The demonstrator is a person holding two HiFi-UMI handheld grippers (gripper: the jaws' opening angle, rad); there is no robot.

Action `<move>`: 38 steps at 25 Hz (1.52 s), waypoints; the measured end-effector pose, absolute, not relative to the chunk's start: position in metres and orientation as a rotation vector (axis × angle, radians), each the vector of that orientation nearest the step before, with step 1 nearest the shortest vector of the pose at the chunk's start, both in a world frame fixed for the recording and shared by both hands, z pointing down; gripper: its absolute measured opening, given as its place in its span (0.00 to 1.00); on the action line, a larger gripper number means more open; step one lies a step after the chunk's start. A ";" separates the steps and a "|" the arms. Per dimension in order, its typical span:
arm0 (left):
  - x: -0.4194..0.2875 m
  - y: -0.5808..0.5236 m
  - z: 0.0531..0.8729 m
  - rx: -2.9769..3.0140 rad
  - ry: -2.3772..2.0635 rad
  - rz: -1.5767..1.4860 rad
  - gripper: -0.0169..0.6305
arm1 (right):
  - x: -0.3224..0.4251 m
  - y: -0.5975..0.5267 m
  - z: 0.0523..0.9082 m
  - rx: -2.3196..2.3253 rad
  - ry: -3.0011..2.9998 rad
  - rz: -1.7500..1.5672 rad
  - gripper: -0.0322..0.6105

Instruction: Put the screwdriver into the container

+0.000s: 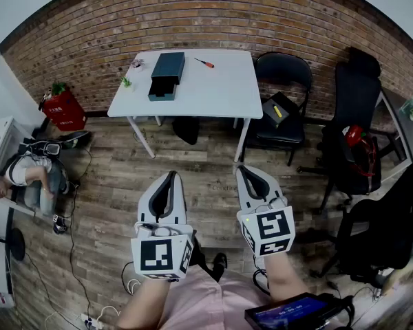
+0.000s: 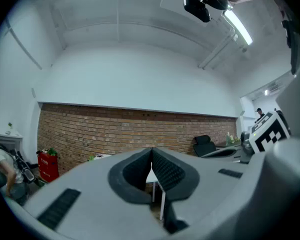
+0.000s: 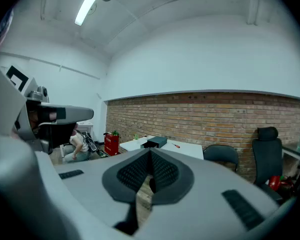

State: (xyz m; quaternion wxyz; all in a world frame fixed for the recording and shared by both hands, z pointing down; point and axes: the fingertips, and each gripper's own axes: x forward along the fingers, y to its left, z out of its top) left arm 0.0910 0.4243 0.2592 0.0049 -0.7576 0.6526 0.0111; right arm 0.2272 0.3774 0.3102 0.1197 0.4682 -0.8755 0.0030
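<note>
A red-handled screwdriver (image 1: 204, 63) lies on the white table (image 1: 213, 95) against the brick wall, right of a dark teal container (image 1: 166, 74) with a drawer part-way out. Both grippers hover over the wooden floor, well short of the table. My left gripper (image 1: 171, 176) is shut with nothing between its jaws, which meet in the left gripper view (image 2: 151, 156). My right gripper (image 1: 243, 170) is also shut and empty (image 3: 150, 156). The right gripper view shows the container (image 3: 154, 142) and the screwdriver (image 3: 176, 145) far ahead on the table (image 3: 192, 149).
Black chairs (image 1: 283, 108) stand right of the table, with more chairs (image 1: 354, 136) along the right. At the left are a red box with a plant (image 1: 63, 108) and a person seated low (image 1: 34, 177). Cables (image 1: 72, 253) trail on the floor. A tablet (image 1: 296, 311) is near my lap.
</note>
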 end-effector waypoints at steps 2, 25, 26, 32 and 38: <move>0.092 0.422 0.258 -2.372 2.046 0.034 0.05 | 0.229 0.376 0.307 1.380 -2.569 0.002 0.05; 0.046 0.356 0.285 -2.332 2.184 0.001 0.05 | 0.205 0.295 0.324 1.321 -2.554 0.020 0.37; 0.040 0.343 0.287 -2.338 2.185 -0.006 0.05 | 0.200 0.282 0.327 1.319 -2.550 0.029 0.37; -0.005 0.262 0.292 -2.336 2.169 -0.026 0.05 | 0.155 0.204 0.345 1.308 -2.535 0.055 0.37; -0.043 0.199 0.278 -2.334 2.134 -0.006 0.05 | 0.117 0.143 0.330 1.340 -2.543 0.031 0.37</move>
